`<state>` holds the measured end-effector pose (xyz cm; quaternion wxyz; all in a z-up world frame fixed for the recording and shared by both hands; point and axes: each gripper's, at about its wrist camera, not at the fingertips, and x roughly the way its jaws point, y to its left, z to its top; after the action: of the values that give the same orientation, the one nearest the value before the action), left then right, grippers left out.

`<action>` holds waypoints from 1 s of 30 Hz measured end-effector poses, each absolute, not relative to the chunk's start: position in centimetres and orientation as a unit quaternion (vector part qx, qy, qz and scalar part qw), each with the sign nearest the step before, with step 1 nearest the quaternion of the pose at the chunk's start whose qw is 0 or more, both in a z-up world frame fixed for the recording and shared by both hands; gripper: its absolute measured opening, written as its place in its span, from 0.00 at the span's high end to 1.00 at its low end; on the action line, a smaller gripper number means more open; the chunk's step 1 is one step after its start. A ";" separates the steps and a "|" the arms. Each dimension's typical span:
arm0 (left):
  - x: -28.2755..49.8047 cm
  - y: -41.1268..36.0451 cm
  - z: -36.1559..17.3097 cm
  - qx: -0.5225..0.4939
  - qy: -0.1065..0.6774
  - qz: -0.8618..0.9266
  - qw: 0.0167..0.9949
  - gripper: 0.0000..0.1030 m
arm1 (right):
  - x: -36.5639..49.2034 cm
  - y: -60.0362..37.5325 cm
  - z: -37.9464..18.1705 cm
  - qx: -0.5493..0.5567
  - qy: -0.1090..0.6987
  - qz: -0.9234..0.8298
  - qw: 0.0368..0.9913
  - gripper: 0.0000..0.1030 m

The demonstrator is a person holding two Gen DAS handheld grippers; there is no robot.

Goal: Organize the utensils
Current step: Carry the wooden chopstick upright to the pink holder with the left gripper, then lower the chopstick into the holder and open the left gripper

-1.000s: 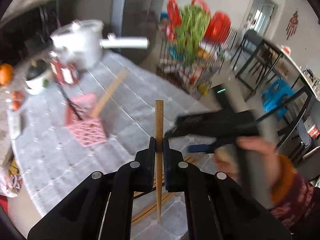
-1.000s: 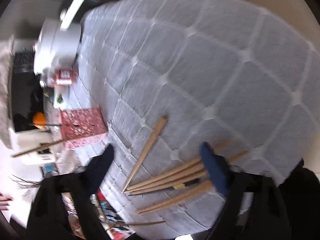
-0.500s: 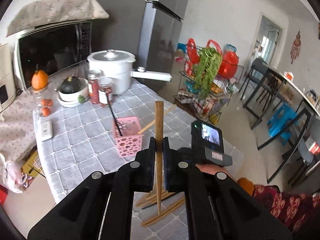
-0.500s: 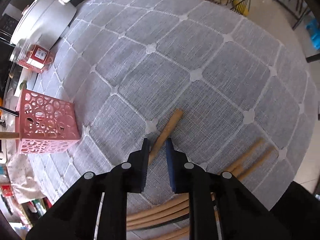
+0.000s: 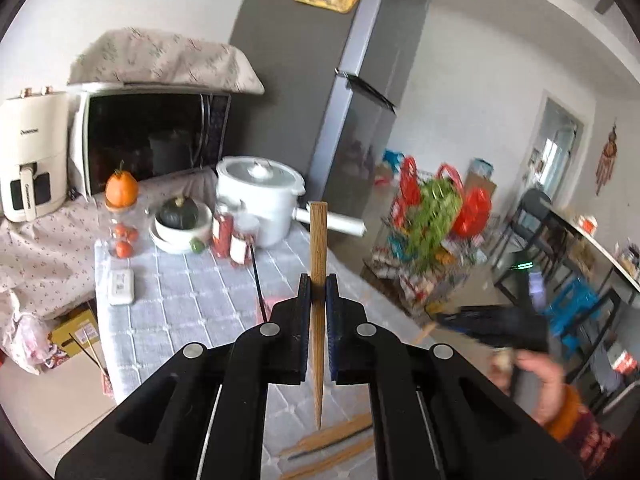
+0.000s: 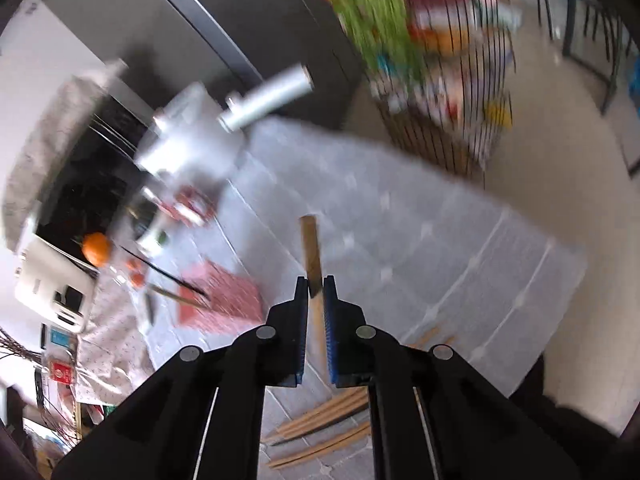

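The right hand-held gripper (image 6: 316, 296) has just closed on a wooden chopstick (image 6: 311, 256) and lifted it clear of the bench (image 6: 460, 248), where half a second ago that stick lay on the grey cloth. The left hand-held gripper (image 5: 318, 292) is clamped on its own chopstick (image 5: 319, 248), upright. Both can likely go to the pink basket (image 6: 224, 296); more chopsticks (image 6: 320, 420) remain below.

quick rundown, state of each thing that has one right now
left tool: shut on a wooden chopstick, held upright
right tool: jaws just closed, shut on another wooden chopstick
loose chopsticks: lying on the tablecloth
pink holder: upright, utensils inside
white pot: lid on
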<state>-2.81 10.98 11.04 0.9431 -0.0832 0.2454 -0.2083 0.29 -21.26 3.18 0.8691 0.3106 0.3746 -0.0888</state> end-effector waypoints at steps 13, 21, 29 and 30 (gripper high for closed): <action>6.0 9.2 13.3 -0.126 0.199 -0.107 0.966 0.94 | 3.6 -21.3 18.8 0.264 0.261 -0.023 0.928 0.92; 10.6 7.4 8.7 -0.121 0.211 -0.111 0.964 0.93 | 7.2 -16.0 18.8 0.211 0.277 0.023 0.937 0.92; 9.1 9.4 10.6 -0.142 0.203 -0.100 0.964 0.78 | 9.8 -13.4 17.0 0.204 0.313 0.044 0.927 0.92; 8.8 9.6 11.0 -0.146 0.197 -0.099 0.964 0.77 | 10.2 -13.2 16.8 0.205 0.319 0.046 0.924 0.92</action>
<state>8.79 9.58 10.99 0.9644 -0.1459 0.1966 -0.0994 10.20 -13.17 16.78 0.9243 0.2045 0.3190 0.0456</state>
